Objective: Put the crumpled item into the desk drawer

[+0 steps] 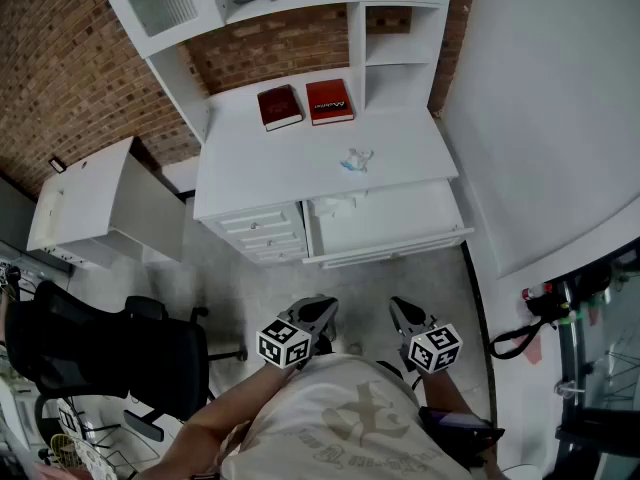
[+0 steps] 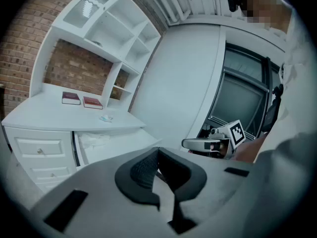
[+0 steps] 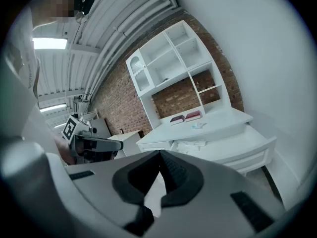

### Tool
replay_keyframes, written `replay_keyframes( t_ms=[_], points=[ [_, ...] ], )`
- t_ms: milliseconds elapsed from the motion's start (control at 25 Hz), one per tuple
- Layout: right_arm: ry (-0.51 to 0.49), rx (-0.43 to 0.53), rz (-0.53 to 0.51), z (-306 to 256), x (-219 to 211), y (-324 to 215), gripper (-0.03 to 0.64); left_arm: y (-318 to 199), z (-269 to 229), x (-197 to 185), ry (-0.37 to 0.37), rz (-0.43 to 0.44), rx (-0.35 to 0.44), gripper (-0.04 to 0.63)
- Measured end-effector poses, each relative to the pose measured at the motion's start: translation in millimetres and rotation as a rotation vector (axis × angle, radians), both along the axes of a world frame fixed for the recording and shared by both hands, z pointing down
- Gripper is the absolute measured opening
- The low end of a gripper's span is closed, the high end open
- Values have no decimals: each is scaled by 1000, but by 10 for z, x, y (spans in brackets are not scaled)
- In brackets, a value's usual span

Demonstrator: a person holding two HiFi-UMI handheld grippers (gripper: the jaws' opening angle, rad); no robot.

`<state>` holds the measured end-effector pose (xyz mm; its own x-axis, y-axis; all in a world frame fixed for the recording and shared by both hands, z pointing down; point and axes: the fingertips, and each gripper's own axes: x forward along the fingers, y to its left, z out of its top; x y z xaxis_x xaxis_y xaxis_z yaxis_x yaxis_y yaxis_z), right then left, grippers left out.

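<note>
Brick backed the white desk (image 1: 270,168), where the crumpled item (image 1: 357,160) lay near its front edge, just behind the open drawer (image 1: 400,230). My left gripper (image 1: 318,313) and right gripper (image 1: 405,315) hung clenched and empty, well short of it, so I judged one should open on approach. Two books (image 1: 305,104) at the back edge and the office chair (image 1: 100,353) stood aside.

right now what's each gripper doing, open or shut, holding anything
Left gripper: closed, jaws together, nothing between them.
Right gripper: closed, jaws together, nothing held.
</note>
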<state>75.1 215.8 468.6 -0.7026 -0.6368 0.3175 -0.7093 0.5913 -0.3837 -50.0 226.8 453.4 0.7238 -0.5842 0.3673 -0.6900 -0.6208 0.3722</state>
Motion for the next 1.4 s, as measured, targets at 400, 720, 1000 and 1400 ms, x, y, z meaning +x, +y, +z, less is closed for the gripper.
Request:
replay_keyframes(
  t_ms=[400, 720, 1000, 1400],
  points=[
    [-5, 17, 8, -31, -68, 132, 21, 131, 6, -100, -8, -4, 7, 21],
    [-9, 15, 39, -32, -26, 128, 23, 122, 8, -85, -17, 3, 4, 21],
    [1, -16, 54, 81, -31, 84, 23, 110, 89, -90, -35, 24, -7, 21],
    [38, -46, 55, 186, -78, -203, 23, -219, 187, -170, -28, 14, -27, 21]
  ],
)
